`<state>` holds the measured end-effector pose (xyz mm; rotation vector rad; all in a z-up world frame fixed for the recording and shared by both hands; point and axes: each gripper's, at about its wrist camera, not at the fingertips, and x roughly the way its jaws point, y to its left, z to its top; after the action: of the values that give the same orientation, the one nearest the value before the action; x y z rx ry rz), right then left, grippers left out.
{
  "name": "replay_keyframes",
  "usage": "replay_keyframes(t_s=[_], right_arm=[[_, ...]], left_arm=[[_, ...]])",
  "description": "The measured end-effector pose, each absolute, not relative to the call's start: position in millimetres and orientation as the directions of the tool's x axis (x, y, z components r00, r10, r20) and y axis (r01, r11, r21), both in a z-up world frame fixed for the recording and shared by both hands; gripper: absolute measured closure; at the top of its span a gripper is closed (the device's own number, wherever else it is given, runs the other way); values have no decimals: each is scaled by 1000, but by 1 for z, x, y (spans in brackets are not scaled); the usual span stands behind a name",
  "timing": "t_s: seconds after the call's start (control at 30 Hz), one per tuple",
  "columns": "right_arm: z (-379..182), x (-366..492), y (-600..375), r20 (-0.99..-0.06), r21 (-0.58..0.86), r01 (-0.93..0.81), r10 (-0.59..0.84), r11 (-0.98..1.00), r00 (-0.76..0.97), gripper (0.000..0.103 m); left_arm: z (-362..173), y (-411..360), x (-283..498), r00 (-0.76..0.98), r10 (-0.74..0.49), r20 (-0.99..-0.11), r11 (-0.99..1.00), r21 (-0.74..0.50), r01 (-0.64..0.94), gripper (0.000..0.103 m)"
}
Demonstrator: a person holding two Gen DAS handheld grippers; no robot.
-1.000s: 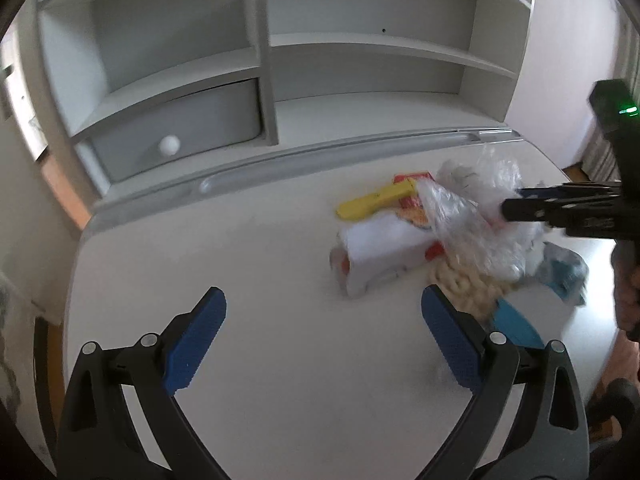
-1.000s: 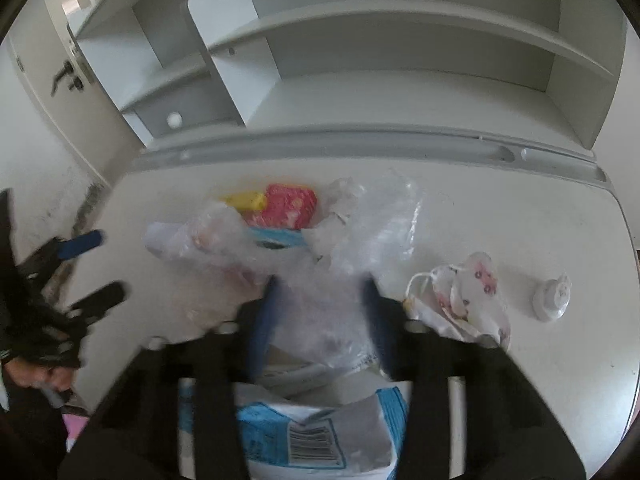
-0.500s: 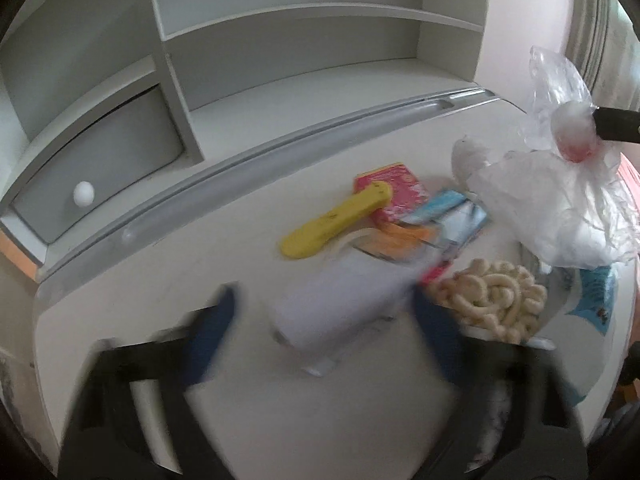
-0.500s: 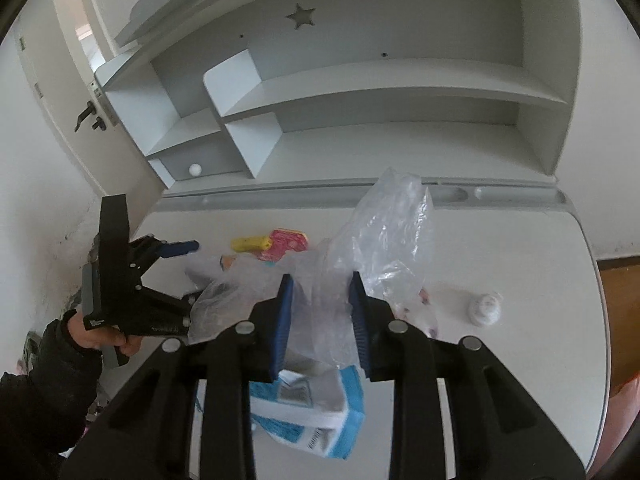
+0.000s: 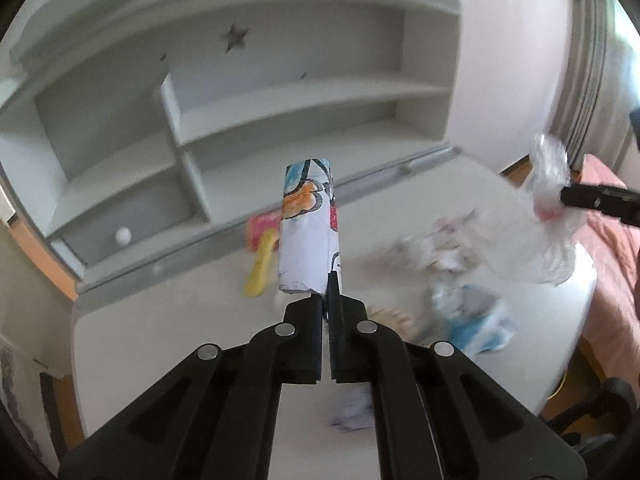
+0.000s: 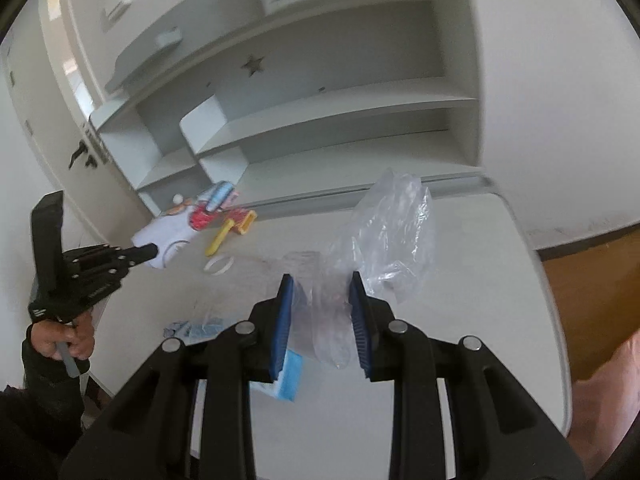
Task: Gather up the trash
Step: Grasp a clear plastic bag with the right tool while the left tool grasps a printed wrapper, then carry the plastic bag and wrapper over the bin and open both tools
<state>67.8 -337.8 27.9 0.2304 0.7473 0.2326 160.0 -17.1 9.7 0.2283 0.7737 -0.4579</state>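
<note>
My left gripper (image 5: 329, 292) is shut on a flattened white carton (image 5: 308, 228) with orange, blue and red print, held up above the desk; it also shows in the right wrist view (image 6: 168, 236). My right gripper (image 6: 320, 304) is shut on a clear plastic bag (image 6: 384, 232), which hangs above the desk; the bag also shows at the right of the left wrist view (image 5: 536, 236). On the desk lie a yellow handle-shaped piece (image 5: 262, 268), a red packet (image 5: 258, 226), a blue and white wrapper (image 5: 472, 320) and crumpled paper (image 5: 440, 248).
The white desk (image 6: 472, 320) has a grey shelf unit (image 5: 288, 120) at its back with a knobbed drawer (image 5: 124, 235). A white ring (image 6: 218, 266) lies on the desk. A pink bed (image 5: 612, 240) is to the right, a door (image 6: 80, 152) to the left.
My left gripper closed on the carton and lifted it off the desk. My right gripper kept hold of the bag and raised it higher.
</note>
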Motion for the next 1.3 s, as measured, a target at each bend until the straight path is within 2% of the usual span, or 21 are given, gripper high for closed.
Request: replay_keyframes(t_s=[0.17,0.3,0.4,0.6,0.77,0.97,1.1,1.17,1.3], right_arm=[[21,10,-405,-624,294,3,190,956,758,75],[3,-48,-471,-637,289,156,68,944,768,75],[-17,-99,-521,-663,292,284,-21,913,748,75],[-81,-199,-600,-743,302,507,-134,807,656,75],[-154,-255,-637,-820,313,617,-122,722,559,75],[-245,-271,-650,-887,310,656,-40,688,460,75],[-304,-271,-657,-921,304,668,30,679,389,75],[-325,-270,-661,-930,306,675,59,671,363,75],[-350,-270,-666,-935,317,683,95,658,342,75]], left_arm=[[26,-88,122,597,-418,-685,816,6,578,102],[23,-162,88,504,-528,-683,718,-43,695,102],[12,-230,54,390,-612,-688,600,-81,796,102],[-22,-331,-6,160,-675,-720,384,-158,910,102],[-76,-403,-45,14,-631,-776,260,-194,946,102],[-167,-464,-70,-136,-511,-848,212,-278,937,102],[-222,-492,-78,-156,-436,-886,208,-268,941,102],[-248,-506,-81,-192,-398,-897,207,-291,934,102],[-281,-525,-83,-179,-347,-921,208,-262,942,102]])
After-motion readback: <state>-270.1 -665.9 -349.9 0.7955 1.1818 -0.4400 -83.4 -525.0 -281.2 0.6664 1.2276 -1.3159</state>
